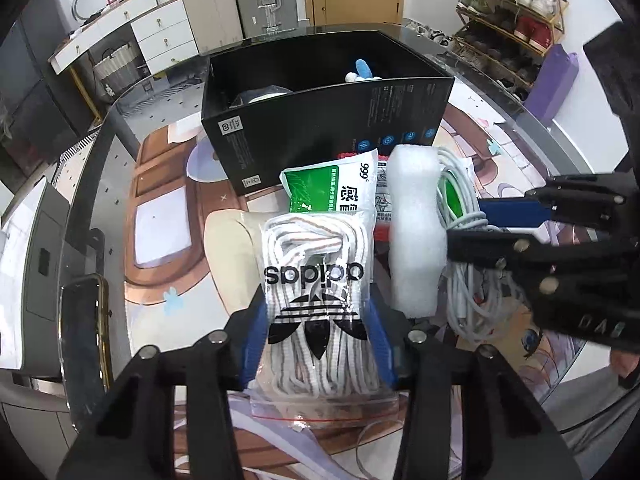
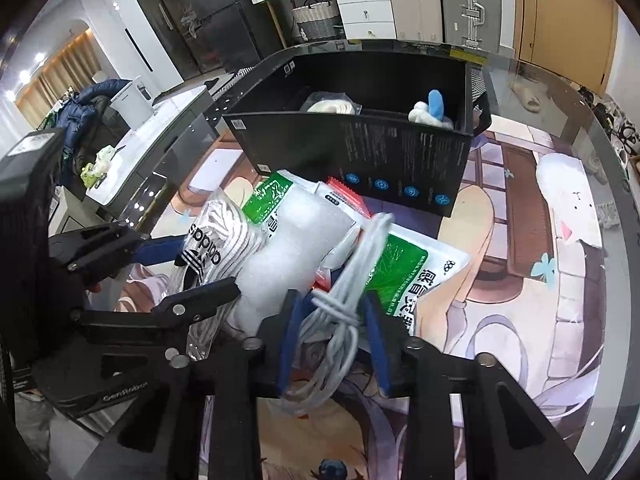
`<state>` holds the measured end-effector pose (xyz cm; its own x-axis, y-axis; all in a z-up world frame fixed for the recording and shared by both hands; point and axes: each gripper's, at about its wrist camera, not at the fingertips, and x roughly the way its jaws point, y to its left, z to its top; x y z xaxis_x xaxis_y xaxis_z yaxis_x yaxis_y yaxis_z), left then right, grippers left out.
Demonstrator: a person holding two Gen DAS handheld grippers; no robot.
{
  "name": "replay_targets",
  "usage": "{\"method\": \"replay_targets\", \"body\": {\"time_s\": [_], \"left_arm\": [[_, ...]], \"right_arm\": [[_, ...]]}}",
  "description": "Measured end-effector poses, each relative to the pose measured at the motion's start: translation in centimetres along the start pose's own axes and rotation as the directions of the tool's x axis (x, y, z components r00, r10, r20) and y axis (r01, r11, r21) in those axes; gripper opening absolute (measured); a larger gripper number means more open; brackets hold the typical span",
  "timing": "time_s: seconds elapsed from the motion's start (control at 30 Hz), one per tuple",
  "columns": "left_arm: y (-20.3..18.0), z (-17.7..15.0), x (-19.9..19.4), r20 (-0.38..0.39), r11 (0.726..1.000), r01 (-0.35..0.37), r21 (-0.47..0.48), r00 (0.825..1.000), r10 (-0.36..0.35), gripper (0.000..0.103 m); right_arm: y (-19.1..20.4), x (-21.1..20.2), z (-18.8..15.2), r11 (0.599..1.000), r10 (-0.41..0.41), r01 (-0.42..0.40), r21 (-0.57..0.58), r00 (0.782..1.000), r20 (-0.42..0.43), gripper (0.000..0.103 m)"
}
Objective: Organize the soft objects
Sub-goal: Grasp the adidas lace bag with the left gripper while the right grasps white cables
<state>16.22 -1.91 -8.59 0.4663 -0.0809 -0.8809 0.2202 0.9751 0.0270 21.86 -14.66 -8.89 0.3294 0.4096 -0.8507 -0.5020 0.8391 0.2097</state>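
My left gripper (image 1: 316,312) is shut on a clear adidas bag of white laces (image 1: 316,280), also seen in the right wrist view (image 2: 212,248). My right gripper (image 2: 332,312) is shut on a coiled white cable (image 2: 344,304), which shows in the left wrist view (image 1: 468,264) with the right gripper (image 1: 484,220) reaching in from the right. A white foam block (image 1: 416,232) lies between bag and cable, also in the right view (image 2: 288,252). A black box (image 1: 320,128) stands behind; it holds a blue-white plush (image 2: 432,112) and a pale roll (image 2: 332,106).
Green-white sachets (image 1: 332,188) (image 2: 404,276) lie under the pile on the printed mat (image 2: 520,280) of a round glass table. A phone (image 1: 84,328) lies at the left table edge. Drawers, a suitcase and a shoe rack (image 1: 516,20) stand beyond.
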Motion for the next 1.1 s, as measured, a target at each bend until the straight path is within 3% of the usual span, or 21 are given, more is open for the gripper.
{"method": "replay_targets", "body": {"time_s": [0.27, 0.4, 0.5, 0.63, 0.77, 0.83, 0.93, 1.0, 1.03, 1.07, 1.1], "left_arm": [[-0.3, 0.1, -0.6, 0.019, 1.0, -0.024, 0.009, 1.0, 0.024, 0.041], [-0.6, -0.3, 0.4, -0.025, 0.999, -0.032, 0.019, 0.999, 0.033, 0.042], [-0.7, -0.5, 0.8, -0.01, 0.998, -0.054, 0.027, 0.998, 0.054, 0.043], [-0.7, -1.0, 1.1, 0.019, 0.997, -0.07, 0.032, 0.997, 0.07, 0.051], [0.3, -1.4, 1.5, 0.022, 0.994, -0.105, -0.016, 0.994, 0.106, 0.077], [1.2, -1.4, 1.7, 0.016, 0.994, -0.083, -0.068, 0.996, 0.084, 0.08], [1.2, -1.5, 1.6, 0.038, 0.996, -0.083, -0.038, 0.996, 0.084, 0.08], [0.8, -1.3, 1.5, 0.04, 0.996, -0.093, 0.002, 0.995, 0.093, 0.076], [0.7, -0.9, 1.4, 0.02, 0.998, -0.056, 0.024, 0.998, 0.055, 0.053], [0.6, -0.7, 1.3, -0.001, 1.0, -0.009, 0.03, 1.0, 0.009, 0.042], [0.7, -0.5, 1.0, -0.016, 1.0, 0.001, 0.027, 1.0, 0.0, 0.042]], "right_arm": [[0.6, -0.3, -0.2, 1.0, 0.007, -0.007, -0.025, 1.0, -0.003, 0.024], [0.9, -0.1, -0.4, 1.0, -0.002, 0.002, -0.031, 1.0, -0.003, 0.024], [0.9, 0.1, -0.5, 0.999, -0.006, 0.006, -0.038, 1.0, -0.005, 0.024], [0.8, 0.1, -0.5, 0.999, -0.006, 0.006, -0.039, 1.0, -0.002, 0.024], [0.6, 0.0, -0.7, 0.999, -0.003, 0.003, -0.038, 1.0, -0.001, 0.025], [0.6, 0.0, -0.7, 0.999, -0.006, 0.006, -0.039, 1.0, -0.001, 0.025], [0.7, 0.0, -0.7, 0.999, -0.011, 0.011, -0.04, 1.0, 0.0, 0.025], [0.7, -0.1, -0.7, 0.999, -0.005, 0.005, -0.037, 1.0, 0.001, 0.025], [0.7, -0.2, -0.7, 0.999, 0.002, -0.002, -0.033, 1.0, 0.002, 0.025], [0.6, -0.3, -0.7, 0.999, 0.009, -0.009, -0.031, 1.0, 0.003, 0.025], [0.6, -0.4, -0.7, 0.999, 0.013, -0.013, -0.031, 1.0, 0.003, 0.024]]}}
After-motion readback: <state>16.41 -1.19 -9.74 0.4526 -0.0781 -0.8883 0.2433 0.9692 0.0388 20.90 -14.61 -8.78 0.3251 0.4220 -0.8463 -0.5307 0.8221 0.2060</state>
